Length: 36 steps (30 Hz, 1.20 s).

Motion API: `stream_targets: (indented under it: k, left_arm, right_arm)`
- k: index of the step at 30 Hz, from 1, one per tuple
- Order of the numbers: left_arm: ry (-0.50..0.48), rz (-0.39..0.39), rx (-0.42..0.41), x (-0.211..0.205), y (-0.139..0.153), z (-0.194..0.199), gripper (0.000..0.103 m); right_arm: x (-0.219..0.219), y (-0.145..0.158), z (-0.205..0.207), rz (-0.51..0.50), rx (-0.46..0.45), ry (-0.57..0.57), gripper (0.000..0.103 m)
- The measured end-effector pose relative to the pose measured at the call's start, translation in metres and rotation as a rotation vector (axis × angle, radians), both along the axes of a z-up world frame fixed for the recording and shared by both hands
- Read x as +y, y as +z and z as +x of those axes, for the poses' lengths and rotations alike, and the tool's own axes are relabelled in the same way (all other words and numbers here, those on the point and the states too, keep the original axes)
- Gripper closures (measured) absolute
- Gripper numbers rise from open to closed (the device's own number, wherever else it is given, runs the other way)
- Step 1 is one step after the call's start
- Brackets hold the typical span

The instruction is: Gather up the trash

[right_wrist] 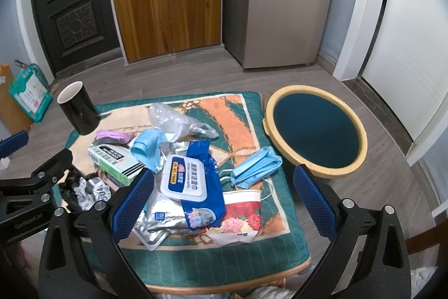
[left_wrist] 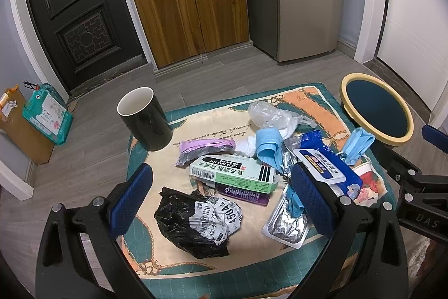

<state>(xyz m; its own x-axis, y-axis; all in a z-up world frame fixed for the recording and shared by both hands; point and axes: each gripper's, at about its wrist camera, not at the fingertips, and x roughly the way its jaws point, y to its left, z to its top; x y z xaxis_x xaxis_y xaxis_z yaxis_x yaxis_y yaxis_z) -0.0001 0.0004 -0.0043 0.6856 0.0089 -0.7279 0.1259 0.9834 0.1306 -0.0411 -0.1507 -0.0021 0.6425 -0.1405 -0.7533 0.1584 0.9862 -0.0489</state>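
Note:
Trash lies heaped on a patterned cushion [left_wrist: 156, 257] [right_wrist: 280, 229]. A crumpled black bag with a white label [left_wrist: 196, 223] sits low between the fingers of my open left gripper [left_wrist: 221, 203]. Behind it lie a green medicine box [left_wrist: 232, 174] [right_wrist: 114, 163], a blue wet-wipe pack [left_wrist: 327, 167] [right_wrist: 190, 181], a silver foil pack [left_wrist: 288, 223], blue face masks [left_wrist: 355, 145] [right_wrist: 254, 167], and a clear plastic bag [left_wrist: 268, 114] [right_wrist: 170, 118]. My open right gripper [right_wrist: 224, 203] hovers over the wipe pack and a red flowered paper cup [right_wrist: 243, 215].
A black mug [left_wrist: 145, 119] [right_wrist: 77, 109] stands at the cushion's far left corner. A round yellow-rimmed basin [left_wrist: 378, 111] [right_wrist: 316, 131] stands on the floor to the right. A cardboard box and a green tissue pack [left_wrist: 47, 114] sit far left. Doors, a wooden cabinet and a fridge lie beyond.

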Motion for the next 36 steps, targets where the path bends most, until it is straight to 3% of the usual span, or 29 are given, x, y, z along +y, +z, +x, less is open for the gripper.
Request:
stream_targets:
  k: [36]
  left_arm:
    - [-0.005,0.006,0.007,-0.0005,-0.0015,0.0001,0.006]
  right_arm:
    - [-0.0003,-0.0016,0.0007,0.001,0.007,-0.002,0.004]
